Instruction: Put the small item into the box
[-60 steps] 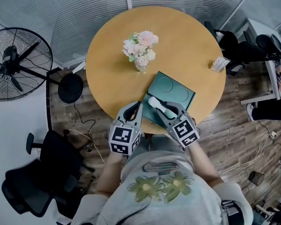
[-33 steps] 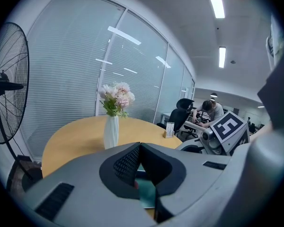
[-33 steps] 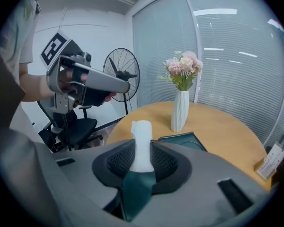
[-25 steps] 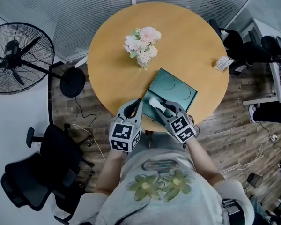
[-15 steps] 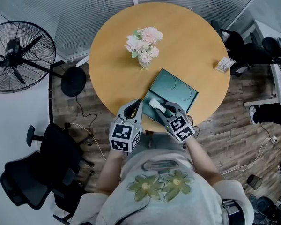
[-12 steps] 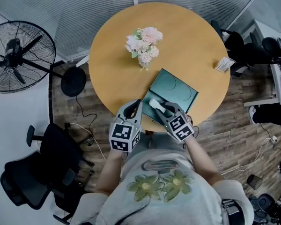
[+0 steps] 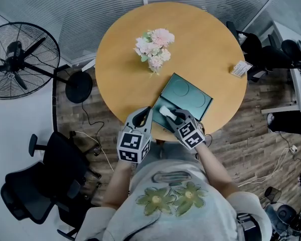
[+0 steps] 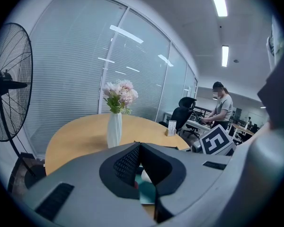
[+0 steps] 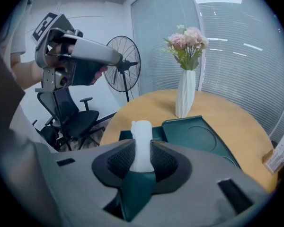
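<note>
Right tool (image 9: 142, 149) is clamped on the white small item (image 9: 142, 130) by its lower end, jaws partly apart around it, the rest sticking out past the tips. The item is over the near-left part of the green box (image 7: 190, 95), lower middle of the head view, right at the counter (image 7: 120, 59) edge; can't tell if it touches the box. Left tool (image 7: 146, 113) is closed and empty, just left of the box. Risks: an off-centre release puts the item on the rim or off the edge; a tool bump slides the box off.
</note>
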